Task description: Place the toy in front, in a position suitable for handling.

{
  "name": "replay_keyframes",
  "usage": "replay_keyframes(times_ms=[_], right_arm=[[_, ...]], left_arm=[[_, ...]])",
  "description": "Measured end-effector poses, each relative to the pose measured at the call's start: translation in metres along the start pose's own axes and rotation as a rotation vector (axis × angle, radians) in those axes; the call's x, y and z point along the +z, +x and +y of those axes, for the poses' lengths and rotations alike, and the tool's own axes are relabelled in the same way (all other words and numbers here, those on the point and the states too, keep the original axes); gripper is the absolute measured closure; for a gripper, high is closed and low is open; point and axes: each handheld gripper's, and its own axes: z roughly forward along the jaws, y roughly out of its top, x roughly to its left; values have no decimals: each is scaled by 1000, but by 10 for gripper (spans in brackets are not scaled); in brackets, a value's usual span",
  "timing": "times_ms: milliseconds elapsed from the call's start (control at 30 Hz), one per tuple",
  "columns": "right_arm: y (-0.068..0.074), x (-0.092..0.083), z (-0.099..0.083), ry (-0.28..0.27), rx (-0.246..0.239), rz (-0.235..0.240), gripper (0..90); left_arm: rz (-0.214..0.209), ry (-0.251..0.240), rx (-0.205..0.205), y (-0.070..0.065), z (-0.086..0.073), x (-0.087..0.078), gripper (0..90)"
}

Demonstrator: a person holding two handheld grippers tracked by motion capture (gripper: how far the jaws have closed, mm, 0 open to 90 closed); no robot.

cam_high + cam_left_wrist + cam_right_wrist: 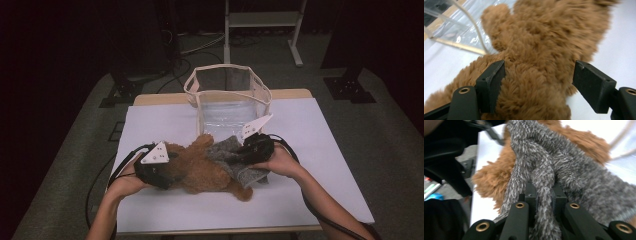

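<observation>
Currently | right tool (544,195): clamped tight on grey knitted fuzzy cloth (564,165) | left tool (539,82): wide apart, straddling brown plush teddy bear (544,50), no grip | bear lies on white table (320,130) before clear plastic tote bag (227,102) | bear's dressing barely begun.

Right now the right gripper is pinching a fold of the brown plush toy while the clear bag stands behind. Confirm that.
Wrong on one count: the right gripper pinches the grey fuzzy cloth, not the brown plush toy, as the right gripper view shows. The clear bag does stand behind.
</observation>
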Motion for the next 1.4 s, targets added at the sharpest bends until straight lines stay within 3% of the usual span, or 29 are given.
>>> replay_keyframes(times_ms=[67,167,233,333,433,633,833,1000,1100,1200,1300,1400], right_arm=[[6,4,4,2,-25,15,792],[7,6,7,8,-45,-2,791],[2,1,6,-5,-25,-18,791],[-4,-7,-1,-21,7,-28,790],[-7,-13,-7,-27,29,-42,789],[-11,-26,-19,-45,47,-64,789],[-12,-35,-25,-59,57,-75,788],[-15,-40,-31,-68,72,-79,788],[-16,-41,-34,-71,81,-80,787],[-16,-41,-37,-72,82,-73,787],[-15,-41,-37,-80,81,-56,787],[-12,-42,-36,-78,72,-31,787]], left_arm=[[8,4,-10,3,1,2,255],[-2,-2,9,4,7,0,254],[-20,-17,27,-1,13,1,253],[-60,-8,92,-12,25,7,234],[-68,-1,140,-24,36,16,191],[-106,-34,213,-39,56,26,146],[-81,14,249,-43,64,51,77],[-44,46,256,-38,67,68,99],[-31,63,215,-34,71,69,296],[-66,20,154,-28,73,63,452],[-97,-40,108,-25,74,57,497],[-127,-69,101,-27,80,54,510]])
